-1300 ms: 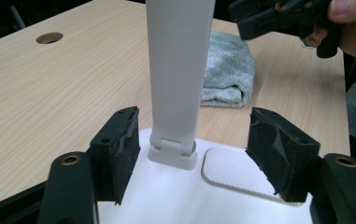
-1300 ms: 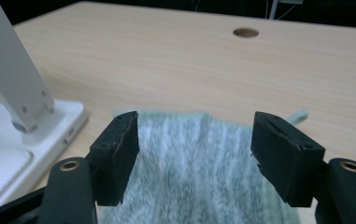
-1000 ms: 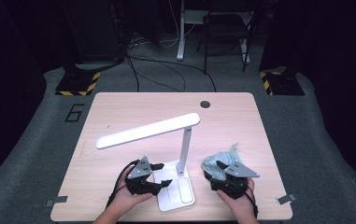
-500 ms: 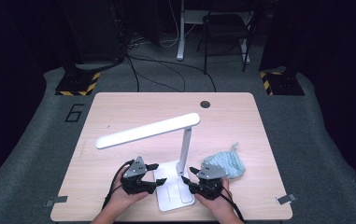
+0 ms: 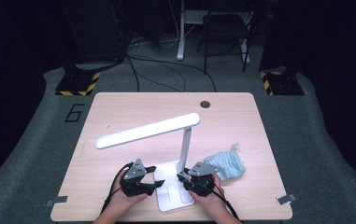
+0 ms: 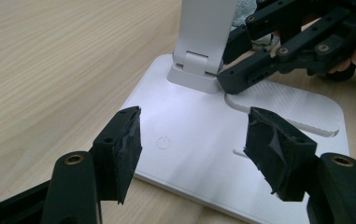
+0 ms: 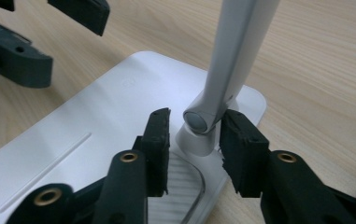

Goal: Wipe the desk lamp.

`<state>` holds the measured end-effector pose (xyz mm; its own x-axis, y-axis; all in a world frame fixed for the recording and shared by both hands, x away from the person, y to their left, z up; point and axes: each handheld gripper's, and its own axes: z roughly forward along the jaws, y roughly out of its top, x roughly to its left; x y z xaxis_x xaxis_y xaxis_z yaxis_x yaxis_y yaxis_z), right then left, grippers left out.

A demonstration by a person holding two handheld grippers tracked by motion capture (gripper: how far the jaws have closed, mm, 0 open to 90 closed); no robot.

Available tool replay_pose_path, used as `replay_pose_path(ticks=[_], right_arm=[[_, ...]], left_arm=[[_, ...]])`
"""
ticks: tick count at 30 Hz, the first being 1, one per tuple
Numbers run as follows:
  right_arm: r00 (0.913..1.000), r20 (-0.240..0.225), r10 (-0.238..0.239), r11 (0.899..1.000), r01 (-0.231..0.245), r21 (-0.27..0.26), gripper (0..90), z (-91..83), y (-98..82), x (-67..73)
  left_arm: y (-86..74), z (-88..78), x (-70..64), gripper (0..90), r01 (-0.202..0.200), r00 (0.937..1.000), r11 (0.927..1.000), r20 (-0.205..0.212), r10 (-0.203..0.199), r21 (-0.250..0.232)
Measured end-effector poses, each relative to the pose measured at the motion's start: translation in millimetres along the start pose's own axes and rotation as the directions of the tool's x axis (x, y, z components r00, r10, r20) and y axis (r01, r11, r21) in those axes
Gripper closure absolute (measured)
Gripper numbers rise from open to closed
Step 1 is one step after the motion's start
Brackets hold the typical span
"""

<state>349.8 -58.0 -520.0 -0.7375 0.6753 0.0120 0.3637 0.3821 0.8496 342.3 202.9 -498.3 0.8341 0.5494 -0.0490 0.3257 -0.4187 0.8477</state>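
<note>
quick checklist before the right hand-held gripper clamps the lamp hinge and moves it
1. Right hand-held gripper astride the lamp hinge, jaws just closing: ok.
2. Pads pressing the hinge: cannot tell, a slight gap shows.
3. Left hand-held gripper open over the lamp base, not steadying it: not ok.
4. Base flat on the table: ok.
5. Blue cloth apart from the base: ok.

White plastic desk lamp [image 5: 175,154] on a pale wood-grain table [image 5: 119,112]; crumpled light-blue knitted cloth [image 5: 226,164] beside it; black two-jaw grippers; yellow-and-black striped floor bases [image 5: 77,85] behind.
</note>
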Motion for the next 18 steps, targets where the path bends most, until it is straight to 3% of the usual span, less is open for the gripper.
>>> replay_pose_path(ticks=[7,18], right_arm=[[0.9978,0.006,0.066,0.998,-0.066,0.007,69.8,4.0,0.5,-2.6],[0.9979,0.028,0.058,0.998,-0.059,0.022,72.3,10.5,6.9,-5.9]], left_arm=[[-4.1,-4.5,-1.0,35.8,0.005,0.9999,1.0000,-0.011,-0.005,0.000],[-11.5,-5.6,2.2,35.7,0.018,0.9987,0.9990,-0.047,-0.016,0.041]])
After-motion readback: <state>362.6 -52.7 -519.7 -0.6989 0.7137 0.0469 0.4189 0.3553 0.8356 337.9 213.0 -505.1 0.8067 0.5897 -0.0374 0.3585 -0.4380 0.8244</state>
